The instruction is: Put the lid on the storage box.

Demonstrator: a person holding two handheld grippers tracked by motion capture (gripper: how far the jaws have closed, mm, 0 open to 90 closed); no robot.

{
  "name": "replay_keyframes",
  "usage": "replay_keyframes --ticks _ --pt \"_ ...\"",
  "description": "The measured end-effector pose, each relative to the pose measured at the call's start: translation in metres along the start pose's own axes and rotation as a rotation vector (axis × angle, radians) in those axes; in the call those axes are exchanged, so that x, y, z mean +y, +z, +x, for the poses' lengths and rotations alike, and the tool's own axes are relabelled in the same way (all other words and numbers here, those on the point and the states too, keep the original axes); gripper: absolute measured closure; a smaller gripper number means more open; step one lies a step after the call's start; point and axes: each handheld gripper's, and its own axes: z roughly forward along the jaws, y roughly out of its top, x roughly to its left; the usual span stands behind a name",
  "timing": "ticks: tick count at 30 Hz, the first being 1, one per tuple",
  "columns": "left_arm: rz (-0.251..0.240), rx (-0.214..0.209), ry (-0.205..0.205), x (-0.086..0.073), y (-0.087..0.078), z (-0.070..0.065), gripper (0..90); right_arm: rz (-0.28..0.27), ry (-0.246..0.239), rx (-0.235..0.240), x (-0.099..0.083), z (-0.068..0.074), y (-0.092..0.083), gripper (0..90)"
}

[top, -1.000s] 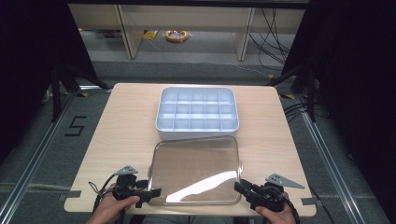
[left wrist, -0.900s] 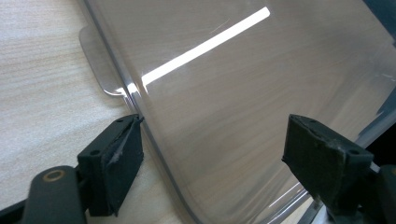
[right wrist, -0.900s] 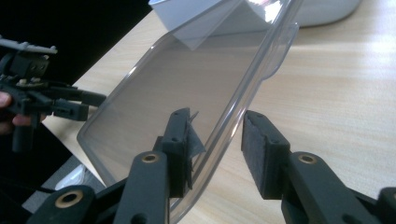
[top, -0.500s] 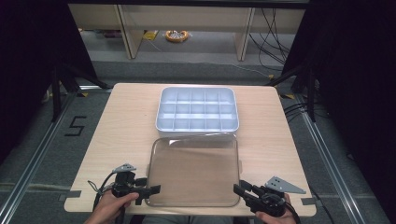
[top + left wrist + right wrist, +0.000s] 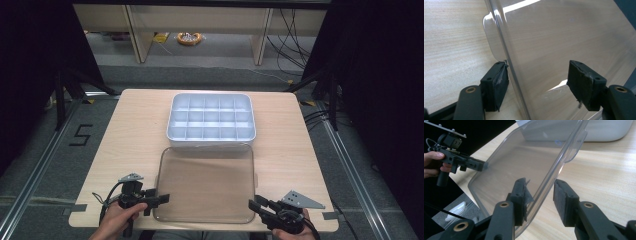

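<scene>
Clear plastic lid [image 5: 206, 184] lies on the worktop at six o'clock from the white compartment box [image 5: 211, 121], not yet fitted. Left gripper [image 5: 161, 199] has just been narrowing its fingers around the lid's edge. Right gripper [image 5: 539, 195] straddles the opposite rim; fingers look narrow, contact uncertain.

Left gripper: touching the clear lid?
Touching: left gripper view shows the left gripper's jaws, just closing around the clear lid's rim, with one pad against it.
</scene>
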Motion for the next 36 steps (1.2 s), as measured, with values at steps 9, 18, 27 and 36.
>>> replay_keyframes --ticks 9,18,27,36 --pt "-0.015 0.000 -0.018 0.000 0.000 0.005 46.4 0.021 0.023 -0.018 -0.001 -0.002 0.001 64.0" --pt "-0.109 -0.011 0.023 0.003 -0.009 -0.002 58.1 0.049 0.029 -0.072 -0.001 -0.010 -0.001 65.4" --pt "-0.135 0.025 0.103 0.006 -0.015 -0.011 58.5 0.049 0.077 -0.087 -0.001 -0.010 0.002 65.5" --pt "-0.171 0.035 0.149 0.018 -0.023 -0.017 58.6 0.012 0.061 -0.104 0.008 -0.015 0.008 65.6"
